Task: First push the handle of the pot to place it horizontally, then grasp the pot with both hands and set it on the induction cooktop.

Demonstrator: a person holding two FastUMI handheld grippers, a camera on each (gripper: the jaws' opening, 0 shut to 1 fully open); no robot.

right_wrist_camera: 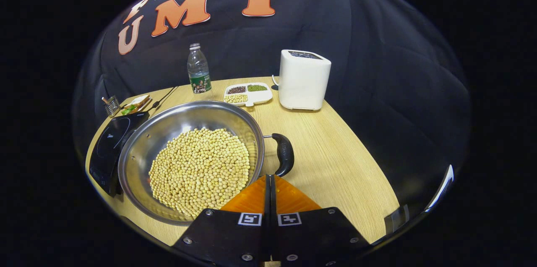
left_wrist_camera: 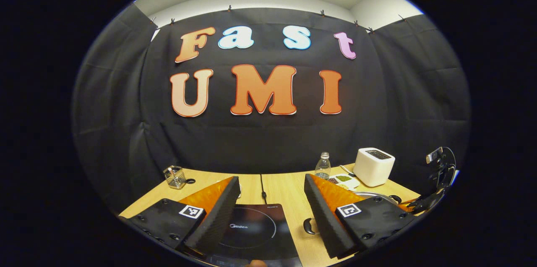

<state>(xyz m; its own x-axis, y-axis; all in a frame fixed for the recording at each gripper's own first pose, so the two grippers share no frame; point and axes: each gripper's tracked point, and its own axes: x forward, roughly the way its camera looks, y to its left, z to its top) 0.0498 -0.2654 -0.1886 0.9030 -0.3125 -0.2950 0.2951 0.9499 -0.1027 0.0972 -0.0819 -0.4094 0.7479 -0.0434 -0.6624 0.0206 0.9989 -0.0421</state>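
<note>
The right gripper point(right_wrist_camera: 269, 181) has its two fingers pressed together with nothing between them, its tips just beside the near end of the pot's black side handle point(right_wrist_camera: 284, 153), though contact cannot be confirmed. Beyond them, the pot point(right_wrist_camera: 138, 158) rests on the wooden table point(right_wrist_camera: 335, 149), a wide, shallow steel pan with a bright rim, about half covered by a bed of pale yellow soybeans point(right_wrist_camera: 200, 170). Its far left edge sits against or slightly over the black induction cooktop point(right_wrist_camera: 110, 139). The left gripper point(left_wrist_camera: 270, 204) is spread wide and holds nothing, hovering above the cooktop's glass, with a second pot handle point(left_wrist_camera: 309, 226) visible just inside its right finger. By my reading, the task is at its first step: the handle push looks about to begin or barely begun, and the two-handed lift and placement on the cooktop remain undone. Heaped beans suggest a heavy load that could shift if tilted.
</note>
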